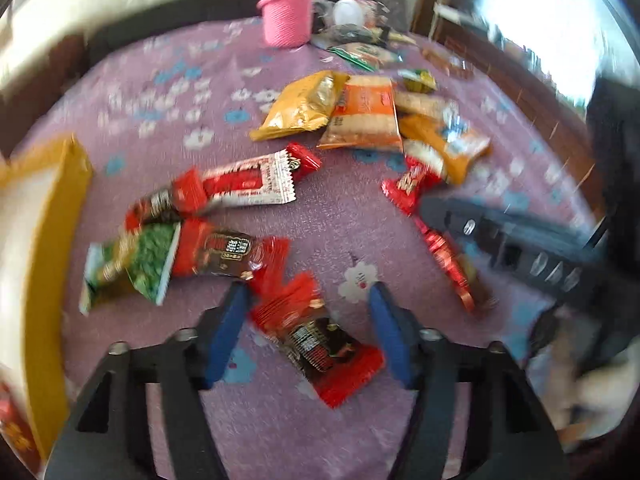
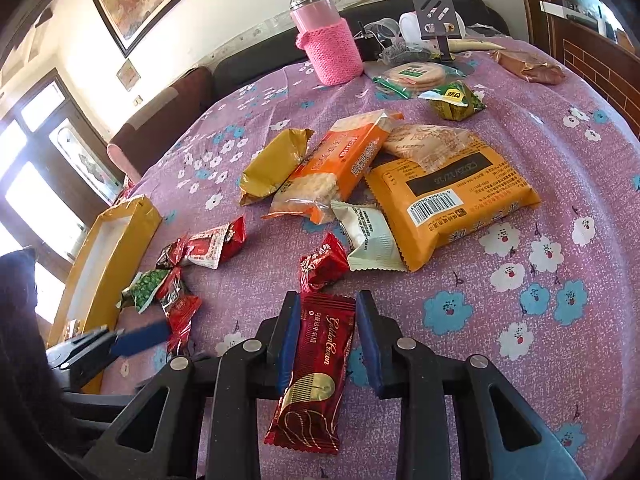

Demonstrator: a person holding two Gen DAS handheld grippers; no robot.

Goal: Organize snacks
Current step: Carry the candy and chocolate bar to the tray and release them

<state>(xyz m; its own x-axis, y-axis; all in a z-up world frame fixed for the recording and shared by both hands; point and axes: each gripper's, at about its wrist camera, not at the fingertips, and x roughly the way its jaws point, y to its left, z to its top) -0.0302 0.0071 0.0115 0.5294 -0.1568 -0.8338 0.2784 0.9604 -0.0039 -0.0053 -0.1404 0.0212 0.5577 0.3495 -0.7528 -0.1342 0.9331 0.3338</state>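
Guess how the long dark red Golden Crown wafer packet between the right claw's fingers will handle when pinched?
The long dark red glossy foil packet looks slim, so probably light. Its shiny film may slip against the blue pads. It lies flat and straight, hinting at a fairly stiff, possibly crushable bar inside; the right claw should squeeze gently.

Bright window glare; left view motion-blurred, edges warped

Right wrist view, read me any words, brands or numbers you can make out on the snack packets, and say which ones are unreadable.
"Golden Crown": dark red wafer bar between the right tongs.
Barcode with digits, upside down, too small to read: big orange packet.
Chinese print, too small to read: orange cracker pack, white wrapper.
Left wrist view: all too blurred.
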